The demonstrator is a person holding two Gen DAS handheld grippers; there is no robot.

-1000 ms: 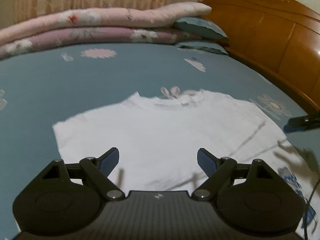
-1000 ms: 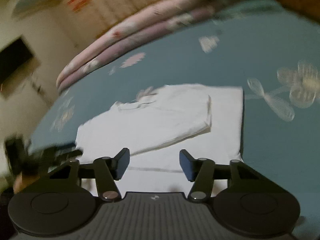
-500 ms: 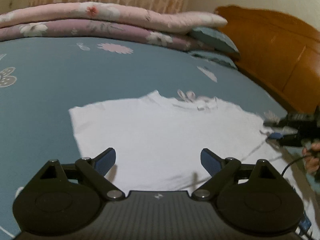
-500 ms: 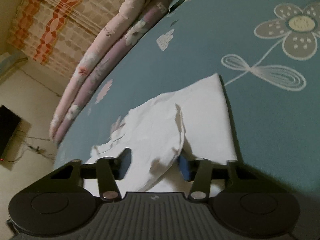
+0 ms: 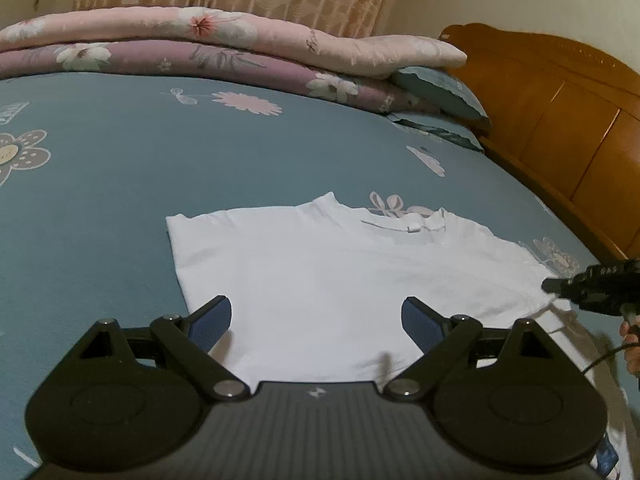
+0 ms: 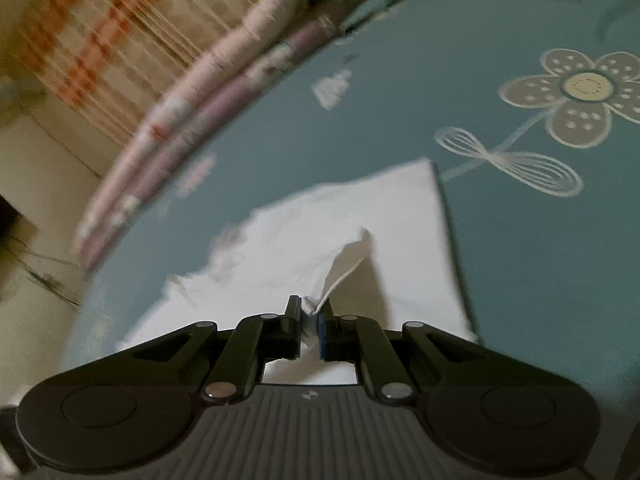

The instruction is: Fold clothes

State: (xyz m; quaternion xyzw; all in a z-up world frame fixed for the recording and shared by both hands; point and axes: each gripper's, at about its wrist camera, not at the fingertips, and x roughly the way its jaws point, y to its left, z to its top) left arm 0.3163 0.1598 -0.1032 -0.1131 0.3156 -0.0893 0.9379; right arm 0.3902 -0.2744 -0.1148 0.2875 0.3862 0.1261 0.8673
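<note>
The left gripper (image 5: 316,322) is hanging wide, nothing between its pads, over the near edge of the white T-shirt (image 5: 328,272) lying flat on the bed (image 5: 120,168). The right gripper (image 6: 309,326), its jaws having just been closing, is pinching a fold of the shirt's side. Folded quilts (image 5: 192,44) are lying along the bed's far edge.

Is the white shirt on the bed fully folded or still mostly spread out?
Mostly spread: the white shirt lies flat on the bed, collar showing; the right gripper pinches a lifted edge.
</note>
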